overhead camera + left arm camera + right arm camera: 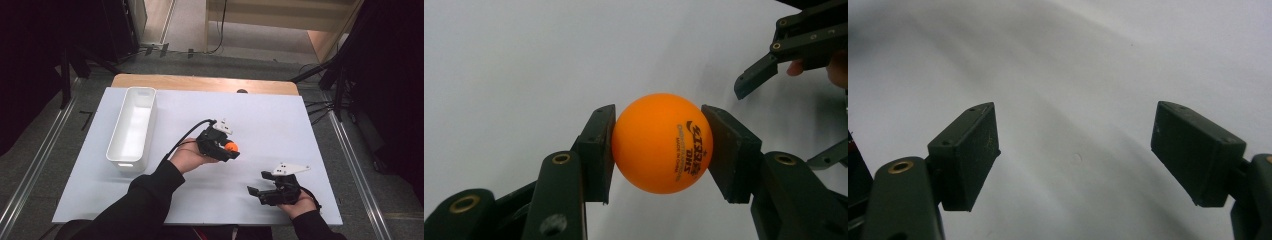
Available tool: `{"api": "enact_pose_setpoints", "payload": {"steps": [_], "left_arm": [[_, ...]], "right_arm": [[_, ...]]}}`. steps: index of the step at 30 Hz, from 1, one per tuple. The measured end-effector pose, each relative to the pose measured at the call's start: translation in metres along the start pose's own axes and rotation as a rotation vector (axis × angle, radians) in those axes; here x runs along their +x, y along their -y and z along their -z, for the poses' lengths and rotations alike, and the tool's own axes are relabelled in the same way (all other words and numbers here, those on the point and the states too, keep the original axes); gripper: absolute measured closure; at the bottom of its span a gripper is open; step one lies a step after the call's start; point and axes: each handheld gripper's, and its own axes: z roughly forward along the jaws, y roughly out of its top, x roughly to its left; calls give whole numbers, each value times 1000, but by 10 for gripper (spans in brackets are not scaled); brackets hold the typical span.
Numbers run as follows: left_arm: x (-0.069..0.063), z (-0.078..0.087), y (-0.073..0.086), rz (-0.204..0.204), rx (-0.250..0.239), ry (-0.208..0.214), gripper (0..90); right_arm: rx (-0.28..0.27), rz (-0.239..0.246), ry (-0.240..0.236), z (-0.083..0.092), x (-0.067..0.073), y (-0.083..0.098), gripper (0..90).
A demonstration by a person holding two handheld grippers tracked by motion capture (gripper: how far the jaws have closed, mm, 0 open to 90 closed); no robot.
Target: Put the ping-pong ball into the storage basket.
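I count one ball [662,143] clamped in my left gripper [229,148], one bin [132,128] at table's left edge; right gripper [257,190] gapes wide.

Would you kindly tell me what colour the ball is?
Orange ball with dark print, clearest in the left gripper view.

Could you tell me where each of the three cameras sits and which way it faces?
High view: above the person's side, facing forward and down on the table; forearms and both tongs show.
Left gripper view: rides the left tongs, looking along jaws clamping the orange ball.
Right gripper view: rides the right tongs, jaws apart.
Shared: high and left views both show the ball.
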Motion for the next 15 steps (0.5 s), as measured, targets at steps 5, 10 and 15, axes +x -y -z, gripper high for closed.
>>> {"api": "enact_pose_setpoints", "payload": {"steps": [5,10,15], "left_arm": [[-2,9,-1,-9,-16,10,508],[-2,17,0,11,-16,1,508],[1,22,4,36,-12,-3,508]], "right_arm": [[1,0,0,0,0,0,181],[1,0,-1,0,0,0,181],[-4,5,-6,1,1,0,181]]}}
